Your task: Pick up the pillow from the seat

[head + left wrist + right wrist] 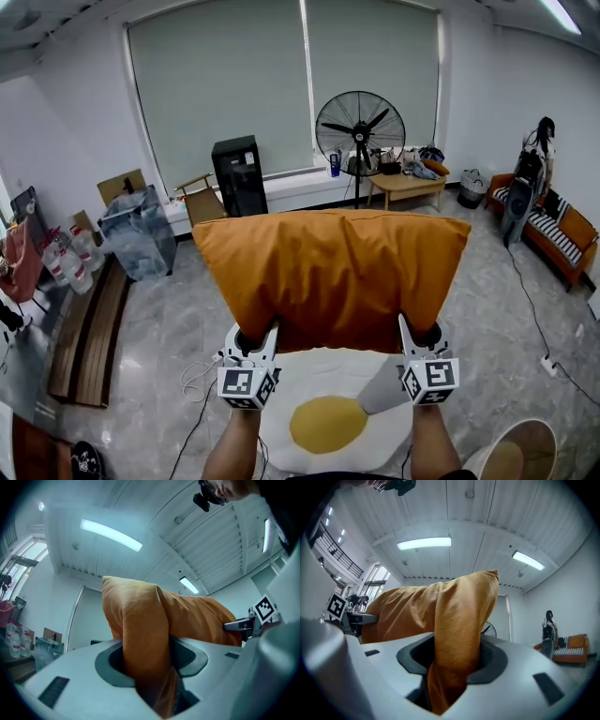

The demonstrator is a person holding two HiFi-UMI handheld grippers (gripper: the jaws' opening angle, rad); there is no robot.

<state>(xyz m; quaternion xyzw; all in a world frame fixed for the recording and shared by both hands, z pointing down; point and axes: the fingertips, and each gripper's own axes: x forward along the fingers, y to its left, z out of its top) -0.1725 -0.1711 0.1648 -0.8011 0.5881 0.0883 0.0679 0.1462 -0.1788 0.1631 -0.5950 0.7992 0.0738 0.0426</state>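
Note:
An orange pillow (328, 272) hangs lifted in mid-air in front of me, held up by its two lower corners. My left gripper (255, 339) is shut on the pillow's lower left corner, and the orange fabric (143, 653) is bunched tight between its jaws. My right gripper (417, 336) is shut on the lower right corner, with the fabric (457, 639) pinched between its jaws. Below the pillow lies the seat, a white cushion with a yellow centre like a fried egg (328, 422). The pillow hides most of the floor behind it.
A standing fan (360, 133) and a low wooden table (405, 186) are behind the pillow. A black cabinet (240, 174) stands by the window, a plastic-wrapped bin (139, 231) at left. An orange sofa (553, 234) with a person (531, 169) beside it is at right. Cables cross the tiled floor.

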